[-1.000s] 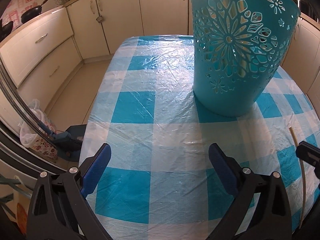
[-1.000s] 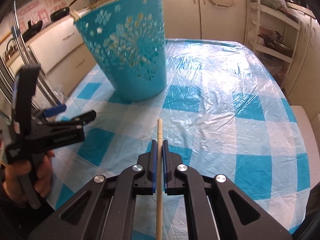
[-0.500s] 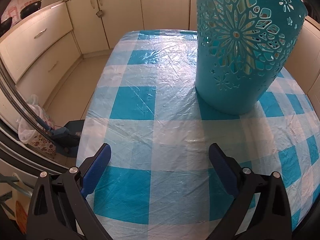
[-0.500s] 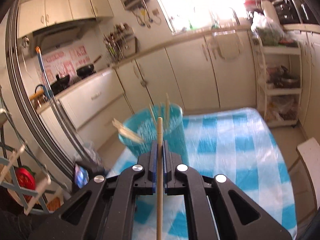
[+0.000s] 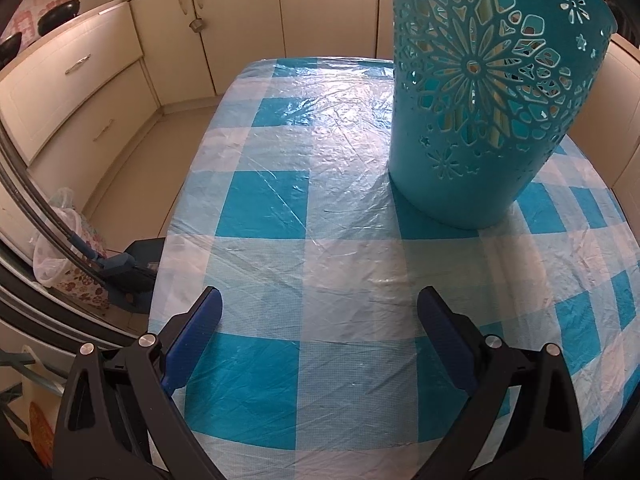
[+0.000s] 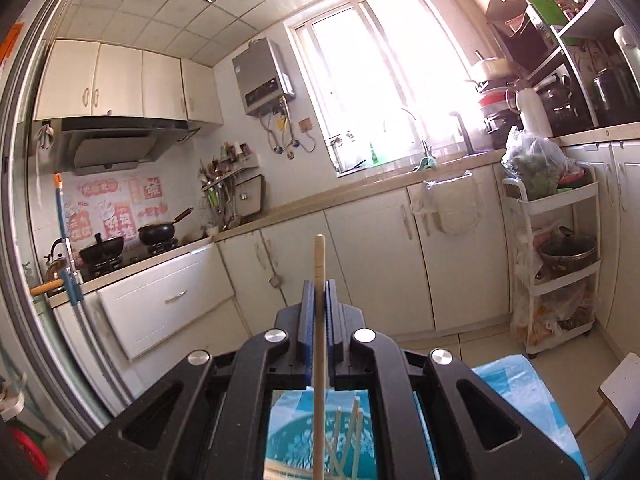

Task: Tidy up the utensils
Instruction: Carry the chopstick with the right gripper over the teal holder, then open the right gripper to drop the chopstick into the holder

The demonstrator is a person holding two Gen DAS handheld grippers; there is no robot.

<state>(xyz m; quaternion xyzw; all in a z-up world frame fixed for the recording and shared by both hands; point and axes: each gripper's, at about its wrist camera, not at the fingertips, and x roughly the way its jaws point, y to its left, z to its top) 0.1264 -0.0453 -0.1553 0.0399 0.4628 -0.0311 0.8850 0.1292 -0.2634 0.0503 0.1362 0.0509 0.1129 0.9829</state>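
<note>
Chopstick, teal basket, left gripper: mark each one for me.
chopstick [image 6: 319, 264]: right wrist view, shaft above the shut pads.
teal basket [image 5: 476, 120]: left wrist view, cut-out flower wall.
left gripper [image 5: 318, 336]: left wrist view, midway between the open fingertips.

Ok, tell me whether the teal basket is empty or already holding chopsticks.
Not empty. Below the right tongs, the teal basket shows several pale chopsticks standing inside it; pale sticks also show through its cutouts in the left view.
</note>
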